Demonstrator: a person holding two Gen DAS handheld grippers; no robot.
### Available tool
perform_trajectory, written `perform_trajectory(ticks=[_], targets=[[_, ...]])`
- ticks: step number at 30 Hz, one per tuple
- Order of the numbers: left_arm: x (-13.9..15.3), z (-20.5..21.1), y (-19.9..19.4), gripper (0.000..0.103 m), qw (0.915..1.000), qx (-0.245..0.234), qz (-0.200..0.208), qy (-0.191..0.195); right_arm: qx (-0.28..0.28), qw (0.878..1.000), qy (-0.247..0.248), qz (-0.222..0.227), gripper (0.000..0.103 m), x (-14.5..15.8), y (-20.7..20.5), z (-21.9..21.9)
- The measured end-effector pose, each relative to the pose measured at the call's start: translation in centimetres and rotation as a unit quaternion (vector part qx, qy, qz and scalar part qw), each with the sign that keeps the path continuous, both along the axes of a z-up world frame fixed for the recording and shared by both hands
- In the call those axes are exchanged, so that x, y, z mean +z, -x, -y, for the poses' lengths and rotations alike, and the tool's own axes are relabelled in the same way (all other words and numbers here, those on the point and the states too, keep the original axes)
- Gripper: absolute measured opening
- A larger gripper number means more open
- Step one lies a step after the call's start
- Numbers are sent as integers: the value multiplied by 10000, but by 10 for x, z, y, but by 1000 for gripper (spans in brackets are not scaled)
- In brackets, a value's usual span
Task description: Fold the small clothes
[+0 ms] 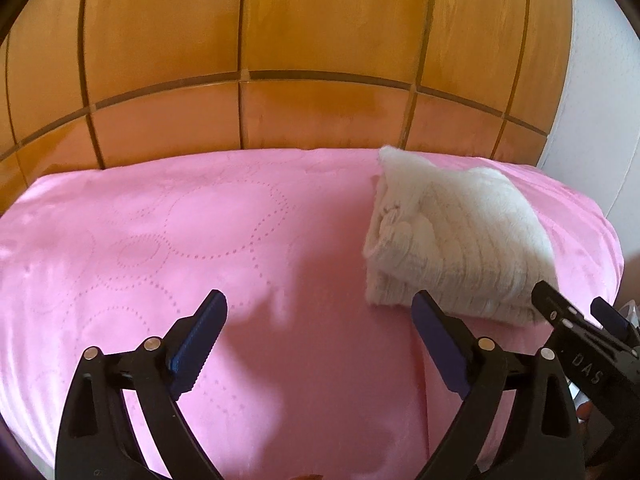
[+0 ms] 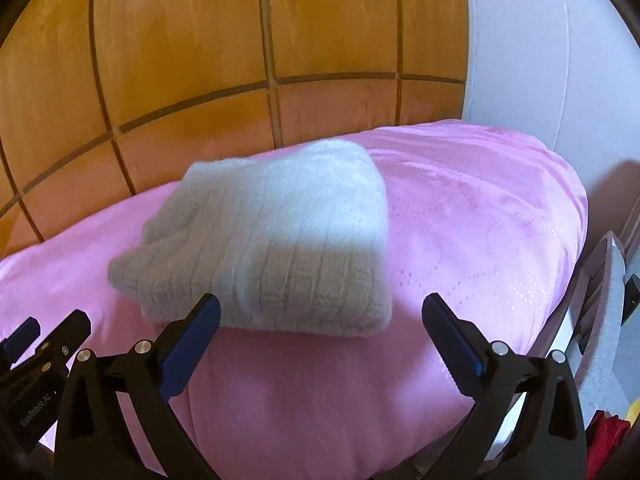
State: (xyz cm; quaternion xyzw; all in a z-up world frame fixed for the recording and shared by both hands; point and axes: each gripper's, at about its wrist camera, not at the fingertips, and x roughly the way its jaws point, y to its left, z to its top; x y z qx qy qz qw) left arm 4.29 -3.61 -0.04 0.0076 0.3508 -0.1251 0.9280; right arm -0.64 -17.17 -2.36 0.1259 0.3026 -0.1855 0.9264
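Note:
A white fuzzy knit garment (image 1: 452, 240) lies folded into a thick bundle on the pink bedspread (image 1: 200, 240). My left gripper (image 1: 320, 312) is open over bare pink cloth, its right finger just in front of the bundle's near edge. In the right wrist view the same garment (image 2: 272, 240) sits straight ahead. My right gripper (image 2: 320, 312) is open, the jaws wide apart and nothing between them; its left finger stands just before the bundle's near edge. The right gripper also shows at the right edge of the left wrist view (image 1: 576, 308).
An orange-brown padded headboard (image 1: 280, 60) with dark seams rises behind the bed. A white wall (image 2: 540, 60) stands to the right. The bed's right edge drops off near a grey object (image 2: 608, 300) and some red cloth (image 2: 604, 440).

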Motion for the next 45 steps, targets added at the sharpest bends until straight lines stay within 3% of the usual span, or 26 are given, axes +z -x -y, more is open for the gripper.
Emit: perform_trajectory(ticks=[6,45], targets=[[-1,-5,7,99,10000,84,11,-1,58,10000,-26,-60,101,-4,2,-3],[6,-15,11,99,9996,256,108,-25,249,9996,-74,-116,101,-6,1,-15]])
